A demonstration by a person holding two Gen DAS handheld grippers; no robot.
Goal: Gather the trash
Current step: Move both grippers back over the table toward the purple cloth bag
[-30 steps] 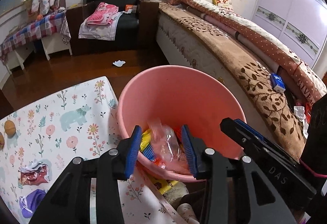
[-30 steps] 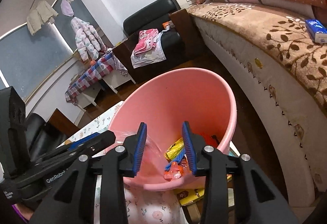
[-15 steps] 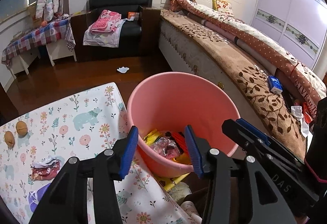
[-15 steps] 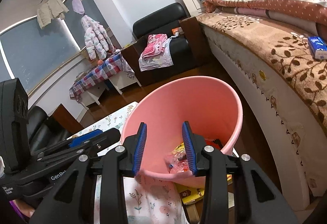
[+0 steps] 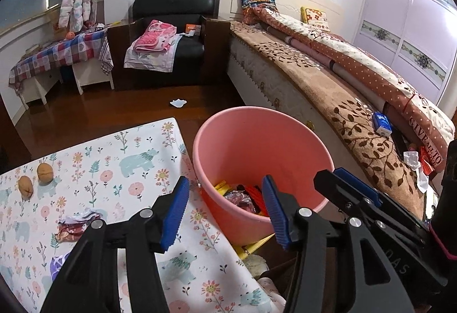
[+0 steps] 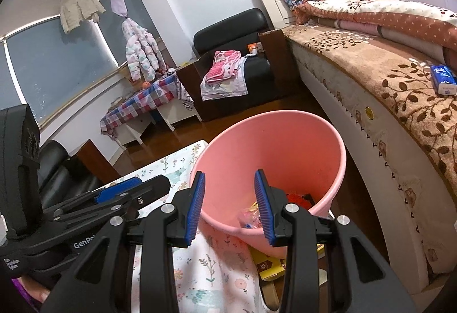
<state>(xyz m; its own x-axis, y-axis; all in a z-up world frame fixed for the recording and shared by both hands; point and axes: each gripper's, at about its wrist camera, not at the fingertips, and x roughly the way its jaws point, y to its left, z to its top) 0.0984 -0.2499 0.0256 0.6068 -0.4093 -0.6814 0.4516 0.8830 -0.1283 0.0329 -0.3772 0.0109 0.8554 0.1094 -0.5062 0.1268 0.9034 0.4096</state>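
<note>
A pink bucket (image 5: 257,141) stands beside the floral table (image 5: 114,170), with several wrappers (image 5: 242,196) at its bottom. It also shows in the right wrist view (image 6: 271,147). My left gripper (image 5: 225,211) is open and empty, above the table edge and the bucket's near rim. My right gripper (image 6: 230,206) is open and empty over the bucket's near rim. A crumpled red wrapper (image 5: 77,226) and a purple wrapper (image 5: 58,266) lie on the table at the left. The right gripper's body (image 5: 371,216) shows at the right of the left wrist view.
Two brown nuts (image 5: 35,177) lie on the table's left side. A bed (image 5: 328,78) runs along the right with a blue tissue pack (image 5: 381,123). A white scrap (image 5: 177,103) lies on the wooden floor. A black armchair (image 5: 171,36) stands at the back.
A clear wrapper that was between the left gripper's fingers has dropped into the bucket. Both grippers have pulled back and up from the bucket.
</note>
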